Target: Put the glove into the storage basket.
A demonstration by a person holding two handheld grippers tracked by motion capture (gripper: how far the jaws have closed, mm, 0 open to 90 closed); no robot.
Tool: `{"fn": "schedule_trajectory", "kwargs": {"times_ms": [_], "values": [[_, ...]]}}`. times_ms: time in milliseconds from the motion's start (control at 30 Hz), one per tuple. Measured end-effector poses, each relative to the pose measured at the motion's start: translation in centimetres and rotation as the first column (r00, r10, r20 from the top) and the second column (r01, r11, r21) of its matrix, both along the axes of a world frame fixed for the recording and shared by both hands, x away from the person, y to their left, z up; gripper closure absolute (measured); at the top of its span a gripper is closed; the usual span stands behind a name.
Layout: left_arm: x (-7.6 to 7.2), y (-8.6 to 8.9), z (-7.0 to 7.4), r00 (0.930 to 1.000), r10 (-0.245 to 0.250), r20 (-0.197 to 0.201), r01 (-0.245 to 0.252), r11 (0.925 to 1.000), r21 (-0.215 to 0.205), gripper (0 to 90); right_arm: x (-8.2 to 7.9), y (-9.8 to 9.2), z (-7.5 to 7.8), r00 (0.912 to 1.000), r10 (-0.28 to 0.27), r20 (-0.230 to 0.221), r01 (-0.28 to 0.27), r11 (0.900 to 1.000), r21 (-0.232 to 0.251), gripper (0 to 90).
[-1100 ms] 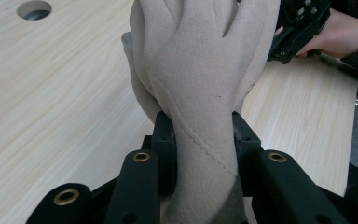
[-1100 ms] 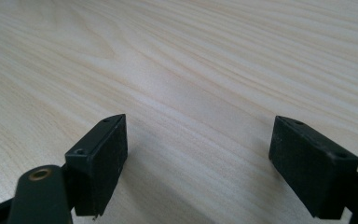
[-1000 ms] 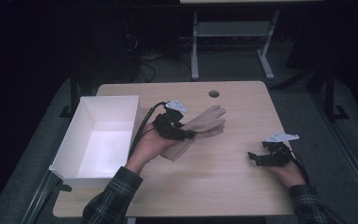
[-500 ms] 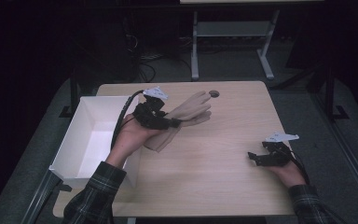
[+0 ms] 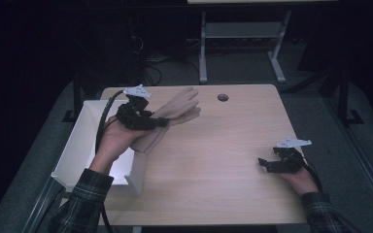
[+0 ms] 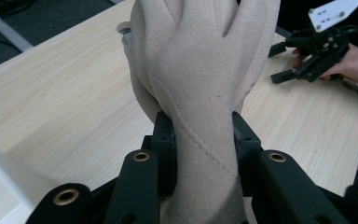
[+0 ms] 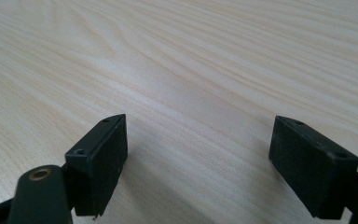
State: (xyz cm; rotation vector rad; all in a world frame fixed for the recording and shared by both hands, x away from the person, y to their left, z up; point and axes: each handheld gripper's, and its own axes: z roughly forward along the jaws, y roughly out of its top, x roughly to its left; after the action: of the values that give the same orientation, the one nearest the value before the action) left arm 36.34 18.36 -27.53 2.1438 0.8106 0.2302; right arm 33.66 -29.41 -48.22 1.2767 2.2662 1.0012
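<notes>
Fingers [image 6: 168, 140] of the left gripper [image 5: 161, 122] are clamped on a beige glove [image 5: 175, 114], one pad pressing each side of its wrist section, as the left gripper view shows from close up. In that view the glove [image 6: 200, 70] rises out of the pads, its back facing the camera and its digits running off the upper edge of the frame. In the high view this gripper sits at the upper left of the wooden worktop [image 5: 223, 170], borne on an upturned left hand [image 5: 116, 141], with the glove lifted off the wood; its digits point toward the upper middle of the frame and its cuff hangs down beside the near corner of a white box [image 5: 77, 155]. The box stands along the worktop's left edge.

Fingers [image 7: 98, 163] of the right gripper [image 5: 267, 165] stand wide apart with nothing between them, bare wood showing in the gap in the right gripper view. That gripper rests low at the lower right of the worktop, well apart from the glove, held by the right hand [image 5: 301, 179].
</notes>
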Motion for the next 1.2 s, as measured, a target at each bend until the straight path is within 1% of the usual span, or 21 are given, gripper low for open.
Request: {"fn": "schedule_trajectory", "kwargs": {"times_ms": [33, 67, 133, 200, 233, 300, 333, 467, 500, 633, 700, 800, 900, 1000, 1100, 1133, 1200], "values": [[0.0, 0.4, 0.1, 1.0000, 0.005, 0.003, -0.005, 1.0000, 0.006, 69.2, 0.0, 0.0, 0.0, 1.0000, 0.000, 0.000, 0.000, 1.000, 0.000, 18.8], [-0.1, 0.7, 0.1, 0.9999, 0.015, 0.002, -0.015, 0.9999, -0.003, 69.2, 0.0, 0.0, 0.0, 1.0000, 0.000, 0.000, 0.000, 1.000, 0.000, 18.8], [-0.2, 1.5, 0.2, 0.9994, 0.035, 0.007, -0.035, 0.9994, -0.003, 69.2, 0.0, 0.0, 0.0, 1.0000, 0.000, 0.000, 0.000, 1.000, 0.000, 18.8], [-0.3, 2.5, 0.2, 0.9983, 0.058, 0.009, -0.058, 0.9982, -0.012, 69.2, 0.0, 0.0, 0.0, 1.0000, 0.000, -0.001, 0.000, 1.000, 0.000, 18.8], [-0.4, 2.8, 0.2, 0.9980, 0.063, 0.010, -0.063, 0.9979, -0.014, 69.2, 0.0, 0.0, 0.0, 1.0000, -0.001, 0.000, 0.001, 1.000, 0.000, 18.8], [-0.6, 3.9, 0.2, 0.9960, 0.088, 0.015, -0.088, 0.9961, -0.014, 69.2, 0.0, 0.0, 0.0, 1.0000, 0.000, 0.000, 0.000, 1.000, 0.000, 18.8], [-0.6, 3.9, 0.2, 0.9960, 0.088, 0.015, -0.088, 0.9961, -0.014, 69.2, 0.0, 0.0, 0.0, 1.0000, 0.000, 0.000, 0.000, 1.000, 0.000, 18.8], [-0.9, 5.5, 0.2, 0.9918, 0.127, 0.019, -0.126, 0.9918, -0.018, 69.2, 0.0, 0.0, 0.0, 1.0000, 0.000, 0.000, 0.000, 1.000, 0.000, 18.8], [-0.9, 5.8, 0.2, 0.9909, 0.133, 0.023, -0.132, 0.9911, -0.013, 69.2, 0.0, 0.0, 0.0, 1.0000, 0.000, 0.000, 0.000, 1.000, 0.000, 18.8], [-1.1, 7.2, -0.1, 0.9833, 0.179, 0.032, -0.179, 0.9838, 0.000, 69.2, 0.0, 0.0, 0.0, 1.0000, -0.001, -0.001, 0.001, 1.000, 0.000, 18.8], [-1.2, 8.1, -0.2, 0.9791, 0.201, 0.034, -0.201, 0.9796, 0.000, 69.2, 0.0, 0.0, 0.0, 1.0000, 0.000, 0.000, 0.000, 1.000, 0.000, 18.8], [-1.5, 9.2, -0.6, 0.9720, 0.232, 0.035, -0.232, 0.9726, -0.012, 69.2, 0.0, 0.0, 0.0, 1.0000, 0.000, 0.001, 0.000, 1.000, 0.000, 18.8], [-1.8, 10.0, -0.9, 0.9676, 0.250, 0.035, -0.250, 0.9682, -0.010, 69.2, 0.0, 0.0, 0.0, 1.0000, 0.000, 0.001, 0.000, 1.000, 0.000, 18.8], [-2.2, 11.2, -1.4, 0.9606, 0.276, 0.034, -0.276, 0.9612, -0.014, 69.1, 0.0, 0.0, 0.0, 1.0000, 0.000, 0.001, 0.000, 1.000, 0.000, 18.8], [-2.7, 12.3, -2.2, 0.9489, 0.314, 0.031, -0.314, 0.9494, -0.014, 69.1, 0.0, 0.0, 0.0, 1.0000, 0.000, 0.000, 0.000, 1.000, 0.000, 18.8], [-2.8, 12.7, -2.5, 0.9458, 0.324, 0.027, -0.323, 0.9461, -0.021, 69.1, 0.0, 0.0, 0.0, 1.0000, -0.001, 0.000, 0.001, 1.000, 0.000, 18.8], [-3.0, 13.2, -3.0, 0.9417, 0.336, 0.020, -0.336, 0.9418, -0.018, 69.1, 0.0, 0.0, 0.0, 1.0000, -0.001, 0.000, 0.001, 1.000, 0.000, 18.8]]}}
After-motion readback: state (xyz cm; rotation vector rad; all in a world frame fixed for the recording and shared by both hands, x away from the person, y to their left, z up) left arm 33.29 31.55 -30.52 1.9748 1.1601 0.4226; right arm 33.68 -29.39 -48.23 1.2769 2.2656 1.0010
